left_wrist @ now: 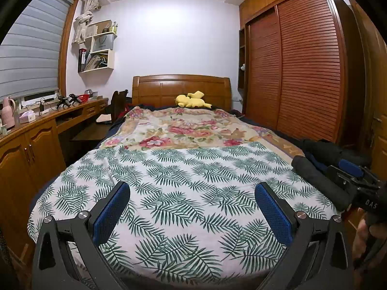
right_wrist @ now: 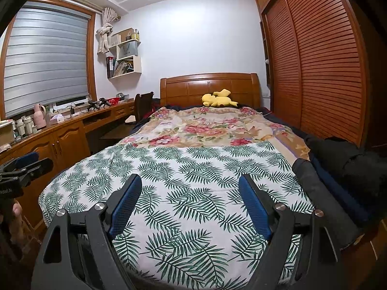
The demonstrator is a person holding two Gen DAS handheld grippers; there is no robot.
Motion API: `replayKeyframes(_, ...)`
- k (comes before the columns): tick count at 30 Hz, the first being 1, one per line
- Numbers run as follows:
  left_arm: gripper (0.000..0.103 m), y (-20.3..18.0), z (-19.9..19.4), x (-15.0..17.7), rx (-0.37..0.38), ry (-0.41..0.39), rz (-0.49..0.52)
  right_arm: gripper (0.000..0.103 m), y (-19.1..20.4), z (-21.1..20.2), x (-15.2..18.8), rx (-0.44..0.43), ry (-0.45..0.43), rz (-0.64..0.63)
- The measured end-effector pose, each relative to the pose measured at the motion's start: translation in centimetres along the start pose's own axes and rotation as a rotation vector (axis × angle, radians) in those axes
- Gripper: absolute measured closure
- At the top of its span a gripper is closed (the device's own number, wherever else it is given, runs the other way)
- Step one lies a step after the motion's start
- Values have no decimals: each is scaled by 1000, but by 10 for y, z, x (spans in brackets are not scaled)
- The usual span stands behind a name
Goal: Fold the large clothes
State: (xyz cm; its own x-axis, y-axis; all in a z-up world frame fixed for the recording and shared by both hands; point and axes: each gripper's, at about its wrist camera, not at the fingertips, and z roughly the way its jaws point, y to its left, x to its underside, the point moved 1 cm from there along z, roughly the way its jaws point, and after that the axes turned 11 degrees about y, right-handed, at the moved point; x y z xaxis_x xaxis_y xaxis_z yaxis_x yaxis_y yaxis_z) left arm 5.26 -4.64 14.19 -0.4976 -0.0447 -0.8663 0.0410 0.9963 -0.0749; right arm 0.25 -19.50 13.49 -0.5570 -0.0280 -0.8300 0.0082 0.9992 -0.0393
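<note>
A white cloth printed with green palm leaves [left_wrist: 193,162] [right_wrist: 193,157] lies spread flat over the near half of the bed. At the bed's right edge lies a pile of dark clothes [left_wrist: 321,154] [right_wrist: 343,166], black, navy and grey, with a grey roll [left_wrist: 314,181] at its front. My left gripper [left_wrist: 192,188] hovers open above the leaf cloth near the foot of the bed, nothing between its blue pads [left_wrist: 111,212]. My right gripper [right_wrist: 191,181] stands open beside it, also empty. Each shows at the edge of the other's view: the right gripper [left_wrist: 348,171], the left gripper [right_wrist: 31,163].
A floral blanket [left_wrist: 181,128] [right_wrist: 205,128] covers the far half of the bed, and a yellow plush toy [left_wrist: 191,100] [right_wrist: 217,99] lies by the headboard. A wooden desk and cabinets [left_wrist: 36,140] [right_wrist: 63,140] run along the left. A slatted wardrobe [left_wrist: 302,72] [right_wrist: 326,72] stands close on the right.
</note>
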Motion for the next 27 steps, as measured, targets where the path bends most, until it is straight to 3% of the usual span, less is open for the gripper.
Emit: replayKeyframes(27,1,0,-8,3,9,-7,17,20,-1,-1,2,-2,-1,2)
